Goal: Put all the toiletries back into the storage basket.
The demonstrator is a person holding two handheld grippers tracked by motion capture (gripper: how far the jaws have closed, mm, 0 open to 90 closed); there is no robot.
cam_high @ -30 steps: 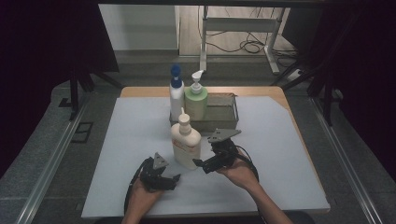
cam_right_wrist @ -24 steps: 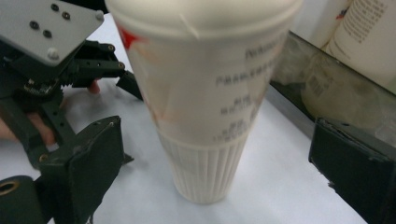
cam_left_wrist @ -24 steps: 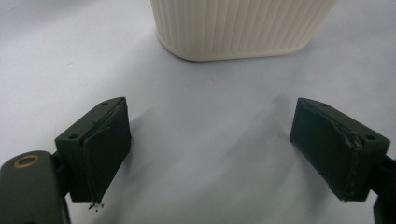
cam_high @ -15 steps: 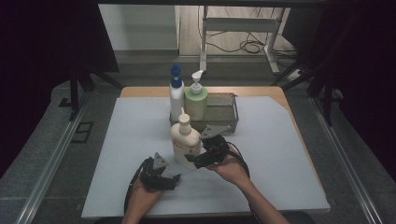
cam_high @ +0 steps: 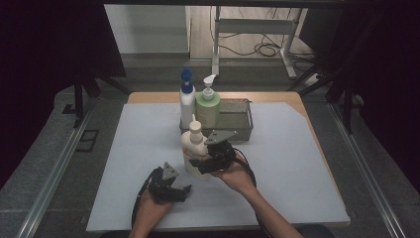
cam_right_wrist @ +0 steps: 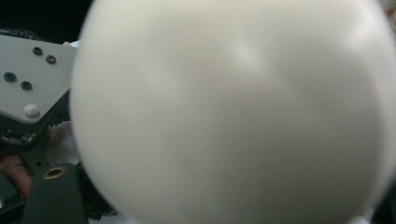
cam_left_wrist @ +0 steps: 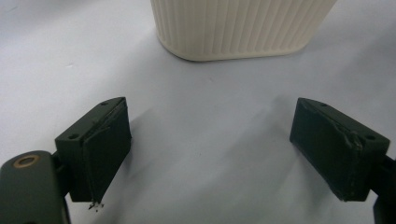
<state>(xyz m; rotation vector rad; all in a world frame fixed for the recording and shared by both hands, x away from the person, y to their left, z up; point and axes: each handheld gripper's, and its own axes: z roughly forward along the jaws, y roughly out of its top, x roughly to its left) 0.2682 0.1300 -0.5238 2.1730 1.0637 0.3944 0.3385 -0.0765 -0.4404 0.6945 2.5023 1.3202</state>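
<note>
A cream ribbed bottle [cam_high: 194, 148] with a narrow cap stands upright on the white mat [cam_high: 297, 163]. My right gripper [cam_high: 198, 166] reaches in from the right at its lower body. Its jaws have just been closing with the bottle [cam_right_wrist: 233, 112] between them. The bottle hides the pads, so contact is unclear. My left gripper [cam_high: 182, 191] rests low on the mat just in front and left of the bottle. It is open [cam_left_wrist: 210, 149] with nothing between its fingers, and the bottle's base [cam_left_wrist: 238, 28] stands a little beyond them.
Behind the cream bottle stand a white bottle with a blue cap [cam_high: 186, 101] and a green pump bottle [cam_high: 208, 106], beside a metal tray [cam_high: 237, 121]. Bare mat spreads to the left and right. Dark frames flank the table.
My right hand has slid left, bringing its gripper from beside the cream bottle to around its lower body. The left gripper and the bottle have stayed put.
</note>
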